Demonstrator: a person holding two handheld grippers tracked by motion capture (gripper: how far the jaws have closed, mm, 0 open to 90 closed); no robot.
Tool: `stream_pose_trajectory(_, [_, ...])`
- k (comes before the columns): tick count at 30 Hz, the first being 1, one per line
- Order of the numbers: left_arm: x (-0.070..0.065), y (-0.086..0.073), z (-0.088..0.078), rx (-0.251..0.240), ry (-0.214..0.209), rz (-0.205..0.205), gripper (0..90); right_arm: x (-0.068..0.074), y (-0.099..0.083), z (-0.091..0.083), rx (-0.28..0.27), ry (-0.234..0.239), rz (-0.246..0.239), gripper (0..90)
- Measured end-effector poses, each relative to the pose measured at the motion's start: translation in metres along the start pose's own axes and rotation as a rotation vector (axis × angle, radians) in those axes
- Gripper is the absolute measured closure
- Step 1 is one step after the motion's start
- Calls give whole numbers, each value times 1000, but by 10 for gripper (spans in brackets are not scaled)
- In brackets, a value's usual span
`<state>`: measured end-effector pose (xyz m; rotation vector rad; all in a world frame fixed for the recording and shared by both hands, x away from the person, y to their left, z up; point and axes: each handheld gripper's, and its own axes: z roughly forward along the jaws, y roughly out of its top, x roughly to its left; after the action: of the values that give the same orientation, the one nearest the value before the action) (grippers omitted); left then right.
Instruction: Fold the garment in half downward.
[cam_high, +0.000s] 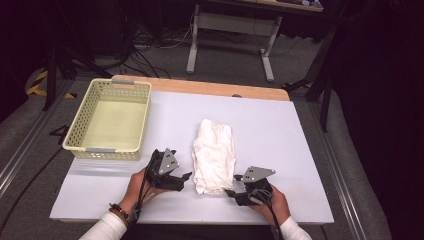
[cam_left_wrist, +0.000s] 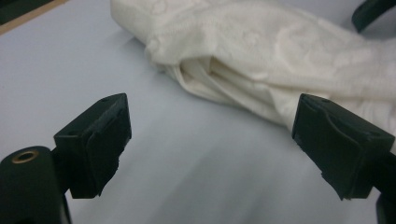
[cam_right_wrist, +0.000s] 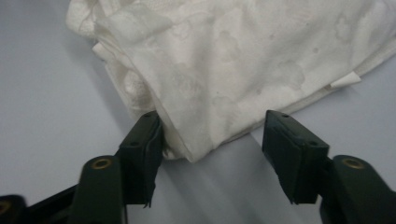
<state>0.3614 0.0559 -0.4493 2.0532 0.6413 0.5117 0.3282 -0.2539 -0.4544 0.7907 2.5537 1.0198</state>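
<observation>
A white sheet (cam_high: 280, 135) covers most of the wooden table (cam_high: 200, 86), leaving a strip of bare wood along the far edge. On the far left part of the sheet stands a pale yellow basket (cam_high: 111, 121) with perforated walls and grey grips at its two short ends.

A folded white cloth (cam_high: 214, 154) lies near the middle of the sheet, toward the near edge, its long side running away from the person. It sits to the right of the basket and well apart from it. In the left gripper view the cloth (cam_left_wrist: 261, 51) shows layered folds with an open pocket at its side; in the right gripper view its near corner (cam_right_wrist: 224, 70) is patterned and doubled over.

The left gripper (cam_high: 179, 181), held in the person's left hand (cam_high: 142, 186), rests just beside the cloth's near left edge. Its jaws are spread wide, with only bare sheet between them (cam_left_wrist: 210, 140); the cloth lies just beyond the tips.

The right gripper (cam_high: 235, 186), in the right hand (cam_high: 272, 202), sits at the cloth's near right corner. Its jaws stand partly apart with the corner of the cloth between them (cam_right_wrist: 210, 135): the fabric touches the left jaw, while a gap remains at the right jaw, so it is not pinched.
</observation>
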Motion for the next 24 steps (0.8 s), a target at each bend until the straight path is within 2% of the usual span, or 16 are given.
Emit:
stream_pose_trajectory(3, [2, 17, 2, -38, 3, 4, 132, -1, 0, 0, -3, -5, 17, 504])
stream_pose_trajectory(5, [4, 28, 5, -60, 22, -2, 150, 0, 0, 0, -2, -10, 20, 507])
stream_pose_trajectory(6, [4, 28, 5, -60, 22, -2, 161, 0, 0, 0, -2, -10, 20, 507])
stream_pose_trajectory(7, [9, 39, 12, -61, 11, -26, 161, 2, 0, -1, -1, -30, 13, 438])
stream_pose_trajectory(8, [12, 42, 16, -59, 9, -36, 161, 3, 1, 0, 1, -57, 8, 389])
stream_pose_trajectory(9, [16, 48, 23, -47, 17, -40, 161, 4, 1, 0, 3, -68, 2, 346])
stream_pose_trajectory(10, [18, 51, 27, -41, 20, -45, 161, 6, 2, -1, 2, -51, 0, 320])
stream_pose_trajectory(12, [26, 59, 39, -21, 28, -60, 156, 7, 3, -1, -20, -43, 10, 312])
stream_pose_trajectory(16, [46, 69, 65, 14, 8, -149, 146, 4, 9, 0, -43, -55, 45, 280])
stream_pose_trajectory(18, [52, 72, 76, 42, 21, -170, 130, 3, 11, 1, -52, -46, 56, 282])
stream_pose_trajectory(19, [56, 72, 83, 52, 15, -186, 130, 4, 12, 2, -47, -46, 57, 274])
stream_pose_trajectory(20, [56, 72, 83, 52, 15, -186, 131, 4, 14, 4, -43, -47, 57, 271])
stream_pose_trajectory(21, [60, 71, 93, 73, 13, -224, 131, 5, 15, 5, -40, -47, 56, 265])
stream_pose_trajectory(24, [61, 69, 109, 131, 29, -229, 120, 4, 16, 11, -11, -32, 62, 234])
